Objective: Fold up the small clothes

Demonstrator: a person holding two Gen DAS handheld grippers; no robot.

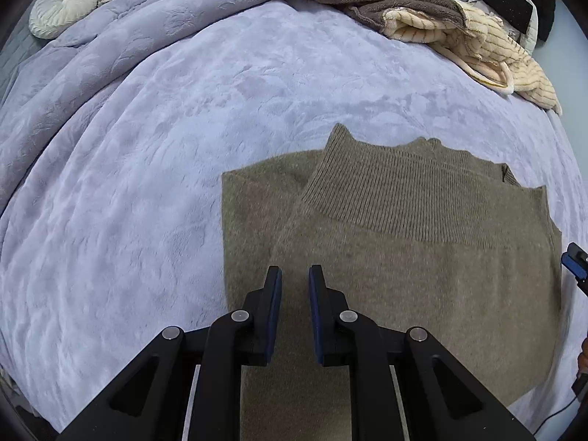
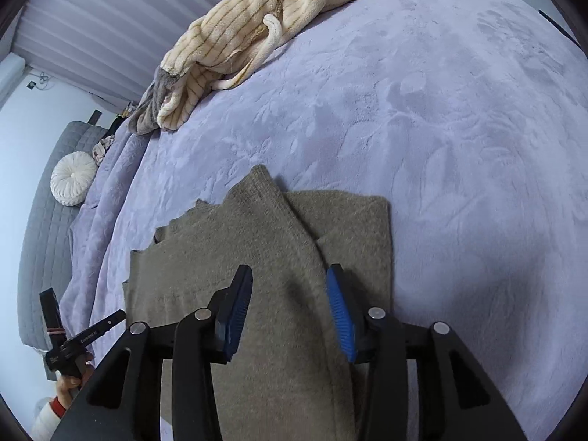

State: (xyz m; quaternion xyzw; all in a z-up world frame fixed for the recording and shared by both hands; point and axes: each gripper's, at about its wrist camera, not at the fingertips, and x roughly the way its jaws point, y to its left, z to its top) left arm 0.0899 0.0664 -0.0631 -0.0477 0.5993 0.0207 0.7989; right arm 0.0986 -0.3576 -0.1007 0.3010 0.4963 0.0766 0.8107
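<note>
While both grippers hang above the folded olive-brown sweater [image 1: 404,275], neither holds it. At the bottom of the left wrist view, the left gripper [image 1: 295,275] has its jaws nearly together with a narrow gap and nothing between them. At the bottom of the right wrist view, the right gripper [image 2: 290,275] has its jaws parted wide and empty. The sweater lies flat on the lavender blanket [image 1: 147,183], lower centre. At the upper right of the left view lies a cream striped fleece garment [image 1: 496,47]; at the upper left, a round white cushion [image 1: 62,5].

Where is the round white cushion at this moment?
The round white cushion lies at the far upper left in the left wrist view, beside the bunched lilac blanket. In the right wrist view it sits at the left, far from the olive sweater.
</note>
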